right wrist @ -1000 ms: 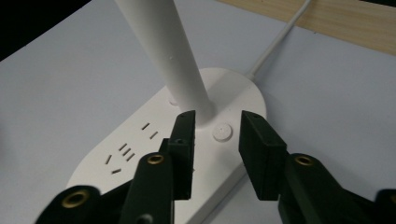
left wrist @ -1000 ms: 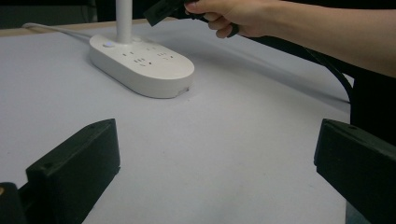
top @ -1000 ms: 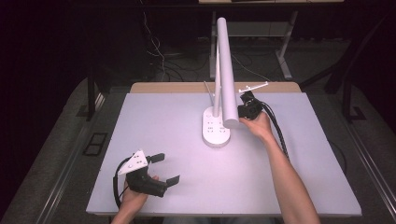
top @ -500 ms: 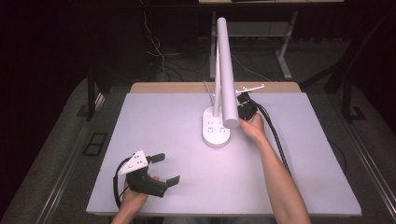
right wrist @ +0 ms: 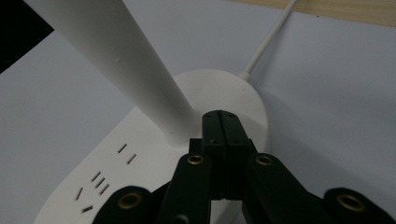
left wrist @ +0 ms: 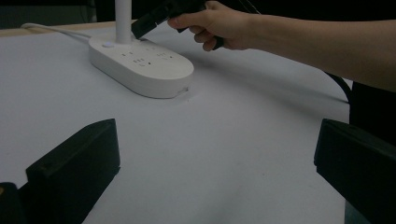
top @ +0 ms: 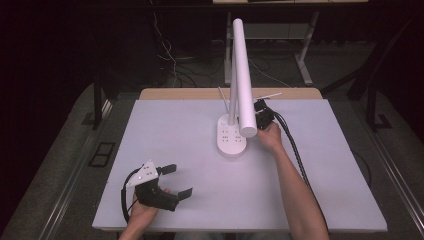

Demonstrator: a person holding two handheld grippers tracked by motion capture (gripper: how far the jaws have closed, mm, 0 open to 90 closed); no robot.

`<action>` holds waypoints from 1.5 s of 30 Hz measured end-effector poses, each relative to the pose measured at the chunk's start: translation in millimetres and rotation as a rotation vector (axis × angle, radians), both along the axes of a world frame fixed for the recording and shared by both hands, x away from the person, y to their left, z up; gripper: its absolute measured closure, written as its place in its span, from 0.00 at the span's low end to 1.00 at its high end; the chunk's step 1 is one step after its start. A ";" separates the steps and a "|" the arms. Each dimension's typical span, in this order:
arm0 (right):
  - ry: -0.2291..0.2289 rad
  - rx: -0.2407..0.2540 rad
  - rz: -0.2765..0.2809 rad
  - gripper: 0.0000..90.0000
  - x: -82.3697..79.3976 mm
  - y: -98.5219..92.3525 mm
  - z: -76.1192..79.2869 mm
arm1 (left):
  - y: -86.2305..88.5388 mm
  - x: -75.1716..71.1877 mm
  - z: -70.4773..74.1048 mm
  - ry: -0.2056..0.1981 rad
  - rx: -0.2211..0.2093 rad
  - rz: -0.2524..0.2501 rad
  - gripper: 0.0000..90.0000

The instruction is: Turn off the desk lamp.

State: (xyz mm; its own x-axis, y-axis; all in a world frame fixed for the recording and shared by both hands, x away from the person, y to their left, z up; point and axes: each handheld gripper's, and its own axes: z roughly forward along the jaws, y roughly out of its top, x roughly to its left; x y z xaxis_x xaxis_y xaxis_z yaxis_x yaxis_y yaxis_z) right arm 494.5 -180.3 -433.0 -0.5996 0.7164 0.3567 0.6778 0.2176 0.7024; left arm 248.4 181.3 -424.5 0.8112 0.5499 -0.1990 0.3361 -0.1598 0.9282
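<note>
Nearest to me, well short of the white oval lamp base with socket slots (top: 231,140), my left gripper (top: 176,180) rests low over the pale grey table top (top: 165,135) with its jaws spread wide and nothing between them; it is idle, and I see little risk there beyond its trailing cable snagging if I swing it forward. Farther on, the lamp base sits about mid-table, and from its far end the thin white upright stem (left wrist: 123,21) rises to carry the long white tubular lamp head (top: 240,75), which leans out over the base toward me. My right gripper (right wrist: 223,125) is just at the far right side of that base, jaws pressed together with nothing held, the closed tip right by the foot of the stem and seemingly aimed at the small round button (left wrist: 108,45) there. I judge the danger to be in the press: if I come in at a slant, the tip could slide off the button and shove the light base sideways, or nudge the stem and tip the top-heavy lamp. Beyond the base, the thin white power cord (right wrist: 266,44) runs off toward the table's wooden far edge (top: 190,93); dragging the base could pull it taut.
</note>
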 end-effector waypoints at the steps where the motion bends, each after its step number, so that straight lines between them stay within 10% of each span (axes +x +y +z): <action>1: 0.002 0.001 -0.001 1.00 0.0 -0.1 0.1 | -0.1 0.0 0.0 0.000 0.000 0.000 0.00; 45: -0.008 -0.016 -0.027 1.00 -3.9 7.9 0.0 | 0.8 -0.7 0.2 -0.002 0.002 0.000 0.00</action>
